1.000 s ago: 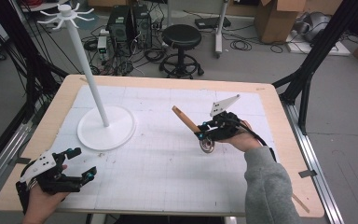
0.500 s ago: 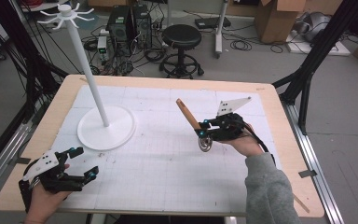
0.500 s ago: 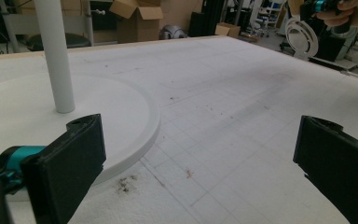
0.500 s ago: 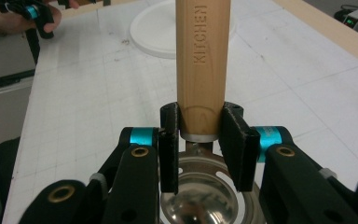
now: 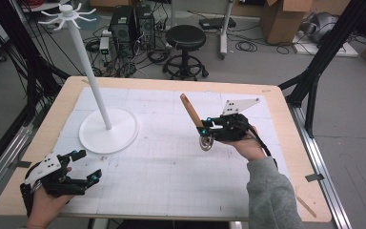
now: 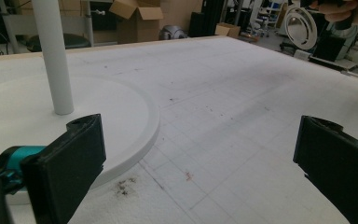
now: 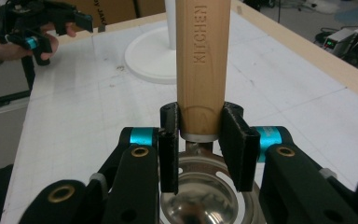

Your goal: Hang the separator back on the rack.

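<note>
One utensil in play: a wooden-handled kitchen tool point(image 7: 199, 65), handle stamped "KITCHEN", with a shiny perforated metal head point(image 7: 200, 196) at the low end. Looks like a strainer or slotted ladle, can't tell which. Nothing visible in the metal bowl, just reflections.

Right gripper point(image 5: 208, 129) is clamped on it: both black pads press the handle just above the metal ferrule, one per side. In the high view the tool is held up off the table, right of centre, handle tilted up and toward the far-left, metal head point(image 5: 205, 141) hanging low on the near side of the jaws. The person's right hand point(image 5: 245, 143), grey sleeve, comes in from the near right edge.

White stand point(image 5: 108, 129) sits on the left-far part of the table: round flat base, thin pole leaning up to a ring of hooks point(image 5: 66, 12) at the top. Hooks are bare. Well apart from the tool. In the right gripper view the base point(image 7: 151, 56) is straight past the handle.

Left gripper point(image 5: 86, 167) is at the near left corner, jaws spread wide with nothing between them; the left gripper view shows bare mat between the two pads point(image 6: 67, 168). It sits near the stand's base, on its near side, not touching.

Table point(image 5: 286, 124) is a wood-edged top under a white gridded mat point(image 5: 171, 181), a few dark smudges near the base.

Beyond the far edge: black stool point(image 5: 186, 40), computer towers point(image 5: 133, 21), cardboard boxes point(image 5: 279, 21), cables on the floor.
</note>
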`<state>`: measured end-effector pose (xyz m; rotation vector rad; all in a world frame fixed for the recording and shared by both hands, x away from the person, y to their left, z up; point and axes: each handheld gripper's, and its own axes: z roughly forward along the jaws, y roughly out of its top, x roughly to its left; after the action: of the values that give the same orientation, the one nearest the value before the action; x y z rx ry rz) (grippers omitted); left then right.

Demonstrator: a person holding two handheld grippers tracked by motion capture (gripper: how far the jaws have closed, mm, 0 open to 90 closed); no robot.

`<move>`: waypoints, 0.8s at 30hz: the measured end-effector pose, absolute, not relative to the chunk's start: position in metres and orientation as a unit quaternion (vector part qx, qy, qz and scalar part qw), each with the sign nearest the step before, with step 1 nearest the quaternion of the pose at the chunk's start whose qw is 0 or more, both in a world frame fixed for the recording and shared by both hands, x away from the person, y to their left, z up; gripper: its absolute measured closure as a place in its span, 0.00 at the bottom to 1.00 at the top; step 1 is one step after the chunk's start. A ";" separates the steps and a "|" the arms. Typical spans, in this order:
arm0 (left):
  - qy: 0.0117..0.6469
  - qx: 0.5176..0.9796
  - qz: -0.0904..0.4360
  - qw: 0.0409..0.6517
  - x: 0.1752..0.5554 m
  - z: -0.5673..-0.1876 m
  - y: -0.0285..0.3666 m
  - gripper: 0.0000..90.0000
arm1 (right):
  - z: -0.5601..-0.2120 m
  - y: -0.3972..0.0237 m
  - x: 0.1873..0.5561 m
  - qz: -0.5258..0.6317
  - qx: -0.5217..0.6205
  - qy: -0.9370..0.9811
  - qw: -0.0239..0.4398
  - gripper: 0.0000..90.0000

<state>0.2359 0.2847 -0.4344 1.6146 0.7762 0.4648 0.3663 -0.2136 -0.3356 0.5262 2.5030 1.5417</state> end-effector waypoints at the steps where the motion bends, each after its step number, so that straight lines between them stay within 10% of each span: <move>1: 0.334 0.697 0.201 0.601 0.236 -0.435 0.284 0.03 | -0.335 -0.213 0.366 0.514 0.178 0.835 0.076 0.78; 24: 0.336 0.694 0.206 0.602 0.234 -0.433 0.288 0.03 | -0.319 -0.202 0.365 0.557 0.181 0.807 0.077 0.78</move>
<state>0.2341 0.2879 -0.4333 1.6078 0.7775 0.4763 0.3649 -0.2023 -0.3186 0.5428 2.4164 1.6702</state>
